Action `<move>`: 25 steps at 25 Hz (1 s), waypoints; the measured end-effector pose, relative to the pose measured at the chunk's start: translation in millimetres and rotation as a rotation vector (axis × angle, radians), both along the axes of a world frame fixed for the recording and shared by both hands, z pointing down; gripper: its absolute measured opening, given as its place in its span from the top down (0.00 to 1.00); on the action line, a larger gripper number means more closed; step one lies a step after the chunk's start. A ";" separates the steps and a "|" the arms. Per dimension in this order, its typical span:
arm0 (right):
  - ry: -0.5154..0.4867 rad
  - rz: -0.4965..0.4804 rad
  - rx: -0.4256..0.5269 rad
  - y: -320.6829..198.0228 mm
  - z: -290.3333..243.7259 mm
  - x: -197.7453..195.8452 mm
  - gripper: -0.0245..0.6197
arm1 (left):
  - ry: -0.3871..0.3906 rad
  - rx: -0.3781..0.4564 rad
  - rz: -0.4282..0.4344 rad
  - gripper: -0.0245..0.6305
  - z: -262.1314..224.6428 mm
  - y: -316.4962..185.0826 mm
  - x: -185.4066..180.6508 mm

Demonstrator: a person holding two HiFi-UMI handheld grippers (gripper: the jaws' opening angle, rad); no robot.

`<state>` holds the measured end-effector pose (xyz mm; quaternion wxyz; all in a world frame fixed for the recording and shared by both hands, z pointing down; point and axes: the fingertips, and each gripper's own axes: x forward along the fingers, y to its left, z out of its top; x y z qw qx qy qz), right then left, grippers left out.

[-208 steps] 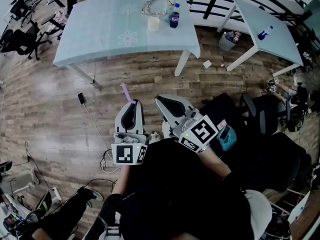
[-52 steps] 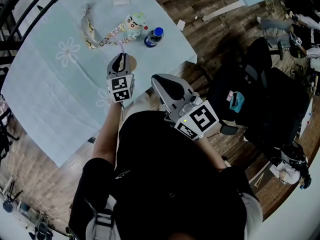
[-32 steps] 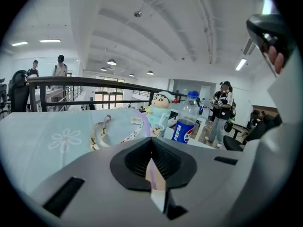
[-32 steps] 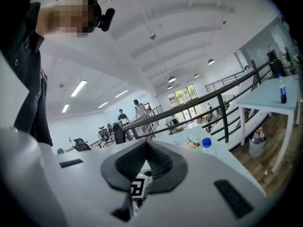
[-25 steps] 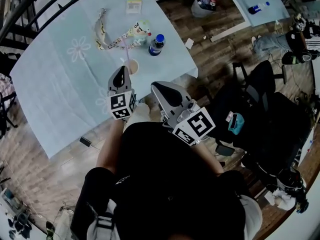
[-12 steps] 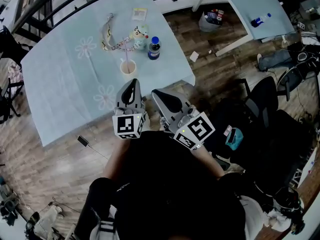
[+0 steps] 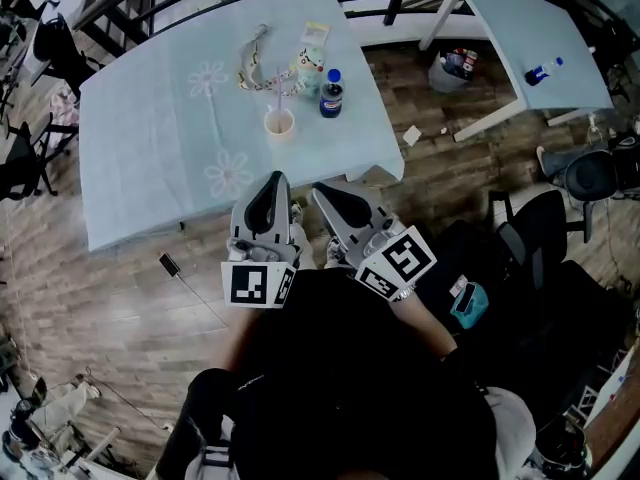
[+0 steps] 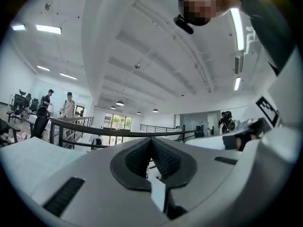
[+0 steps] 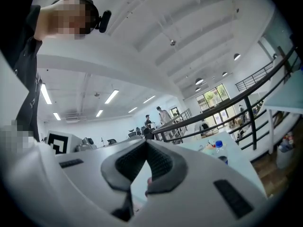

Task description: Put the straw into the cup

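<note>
- Cup [image 7: 279, 124]: stands on the pale blue table [image 7: 140, 148], with the pink straw [image 7: 275, 98] inside it.
- Bottle [image 7: 331, 94]: near the cup.
- Left gripper [image 7: 272, 182]: jaws closed, empty, off the table's near edge.
- Right gripper [image 7: 324, 192]: jaws closed, empty, beside the left.

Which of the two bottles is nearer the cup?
The dark bottle on the flowered table, right of the cup; the other bottle sits on the far table.

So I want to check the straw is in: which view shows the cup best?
Head view: the cup stands on the table with the straw in it. Neither gripper view clearly shows it.
</note>
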<state>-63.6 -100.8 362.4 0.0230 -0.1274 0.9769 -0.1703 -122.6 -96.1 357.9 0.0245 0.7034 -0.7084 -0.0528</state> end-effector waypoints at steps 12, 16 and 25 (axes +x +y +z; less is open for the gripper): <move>-0.009 -0.107 0.062 48.1 -3.1 28.7 0.95 | 0.020 0.026 -0.099 0.94 -12.0 66.7 39.1; -0.017 -0.118 0.092 54.3 -9.2 36.0 0.95 | 0.028 0.037 -0.095 0.94 -14.1 70.9 52.6; -0.013 -0.132 0.093 59.4 -6.8 42.1 0.95 | 0.002 0.041 -0.106 0.94 -16.4 73.4 60.2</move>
